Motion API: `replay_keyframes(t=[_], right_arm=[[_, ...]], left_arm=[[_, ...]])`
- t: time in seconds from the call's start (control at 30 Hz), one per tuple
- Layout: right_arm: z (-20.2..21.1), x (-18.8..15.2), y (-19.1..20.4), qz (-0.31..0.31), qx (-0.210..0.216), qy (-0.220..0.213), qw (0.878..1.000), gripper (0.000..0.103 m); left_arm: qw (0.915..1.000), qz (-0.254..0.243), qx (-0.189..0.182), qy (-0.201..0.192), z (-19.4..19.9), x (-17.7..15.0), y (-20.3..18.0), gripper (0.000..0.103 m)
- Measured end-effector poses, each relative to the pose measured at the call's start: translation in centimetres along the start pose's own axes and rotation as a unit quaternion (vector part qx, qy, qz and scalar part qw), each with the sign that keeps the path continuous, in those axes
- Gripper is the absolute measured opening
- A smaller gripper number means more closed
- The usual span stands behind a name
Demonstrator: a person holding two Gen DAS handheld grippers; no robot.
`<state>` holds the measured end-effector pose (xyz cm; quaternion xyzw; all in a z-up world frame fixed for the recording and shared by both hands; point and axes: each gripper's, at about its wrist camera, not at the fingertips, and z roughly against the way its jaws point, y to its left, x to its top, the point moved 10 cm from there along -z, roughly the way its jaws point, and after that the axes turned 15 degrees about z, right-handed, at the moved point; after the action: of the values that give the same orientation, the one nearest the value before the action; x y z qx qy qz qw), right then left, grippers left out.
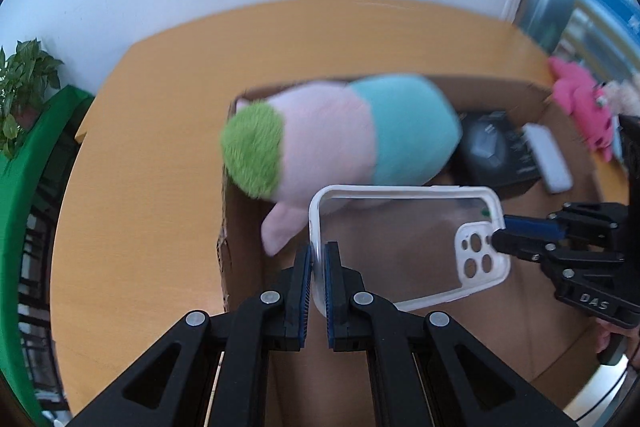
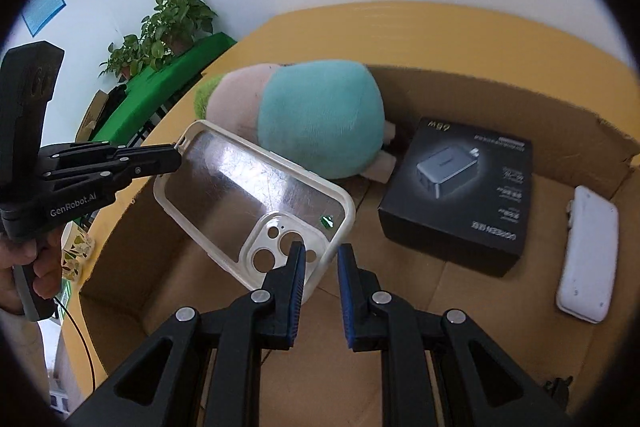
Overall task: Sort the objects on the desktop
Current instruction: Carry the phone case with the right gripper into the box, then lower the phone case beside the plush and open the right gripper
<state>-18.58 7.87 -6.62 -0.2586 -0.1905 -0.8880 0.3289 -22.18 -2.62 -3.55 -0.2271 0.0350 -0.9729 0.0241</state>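
Note:
A clear phone case (image 1: 404, 247) with a white rim hangs over an open cardboard box (image 1: 240, 267). My left gripper (image 1: 319, 259) is shut on the case's plain end. My right gripper (image 2: 320, 267) is open, its fingers straddling the case's camera end (image 2: 288, 247); it enters the left wrist view from the right (image 1: 504, 233). The left gripper shows in the right wrist view (image 2: 176, 155) at the case's far end. In the box lie a pink, teal and green plush toy (image 1: 340, 139), a black charger box (image 2: 460, 195) and a white power bank (image 2: 588, 259).
The box sits on a wooden table (image 1: 152, 147). A pink plush toy (image 1: 580, 103) lies on the table beyond the box's right wall. Potted plants (image 2: 160, 31) on a green-covered shelf stand to the left by the white wall.

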Motion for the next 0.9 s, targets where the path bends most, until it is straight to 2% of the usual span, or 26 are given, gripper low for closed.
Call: replay_keyframes(t=[0.1,0.2,0.3,0.4,0.43,0.47,0.53,0.57,0.6,0.63,0.67,0.73,0.77,0.8,0.83,0.9], right_arm=[[-1.9,-0.5,0.3,-0.005,0.014,0.03,0.999,0.016],[-3.6,-1.1,1.1,0.0,0.021,0.064,0.998,0.016],[-4.9,-1.5,2.1,0.005,0.027,0.079,0.997,0.018],[-4.9,-1.2,2.1,-0.008,0.028,0.066,0.997,0.025],[-4.6,-1.3,2.2,-0.016,0.033,0.062,0.997,0.029],[-4.6,-1.3,2.1,-0.017,0.03,0.062,0.998,0.033],[-3.0,-1.3,2.4,0.0,0.015,0.048,0.999,0.055],[-1.8,-1.2,2.9,0.014,0.009,0.03,0.999,0.06],[-0.1,-0.9,3.3,0.028,-0.001,0.01,1.0,0.071],[2.3,-0.9,3.7,0.041,-0.021,-0.015,0.999,0.082],[4.8,-0.9,4.2,0.05,-0.045,-0.043,0.997,0.084],[9.9,-2.1,5.2,0.063,-0.091,-0.097,0.989,0.088],[11.3,-2.9,5.3,0.064,-0.109,-0.11,0.986,0.089],[12.8,-4.0,5.3,0.064,-0.13,-0.12,0.982,0.089],[13.7,-5.3,5.4,0.062,-0.148,-0.123,0.979,0.09],[14.1,-7.8,5.5,0.052,-0.172,-0.121,0.976,0.09]], left_arm=[[0.9982,0.003,0.034,0.048,-2.8,-1.0,1.1,0.002],[0.9947,0.005,0.067,0.078,-4.3,-2.0,1.9,0.003],[0.9912,0.003,0.104,0.083,-4.6,-2.4,2.7,0.003],[0.9895,-0.003,0.115,0.087,-4.3,-2.8,2.6,0.006],[0.9897,0.0,0.113,0.088,-4.1,-3.0,2.6,0.009],[0.9905,0.005,0.109,0.084,-3.7,-3.0,2.7,0.016],[0.9954,0.024,0.083,0.041,-1.7,-2.5,2.7,0.025],[0.9974,0.038,0.061,0.005,-0.4,-1.7,2.3,0.03],[0.9971,0.054,0.039,-0.037,1.8,-1.3,2.3,0.035],[0.9947,0.069,0.013,-0.075,4.0,-1.3,2.2,0.051],[0.9907,0.082,-0.012,-0.107,6.2,-1.6,2.0,0.069],[0.978,0.098,-0.06,-0.174,10.6,-2.9,1.2,0.088],[0.9736,0.089,-0.079,-0.194,12.0,-3.4,0.5,0.096],[0.9699,0.076,-0.093,-0.212,13.4,-4.8,-0.4,0.098],[0.9679,0.065,-0.099,-0.222,13.8,-4.8,-1.1,0.099],[0.9633,0.037,-0.106,-0.244,14.5,-6.6,-2.6,0.1]])
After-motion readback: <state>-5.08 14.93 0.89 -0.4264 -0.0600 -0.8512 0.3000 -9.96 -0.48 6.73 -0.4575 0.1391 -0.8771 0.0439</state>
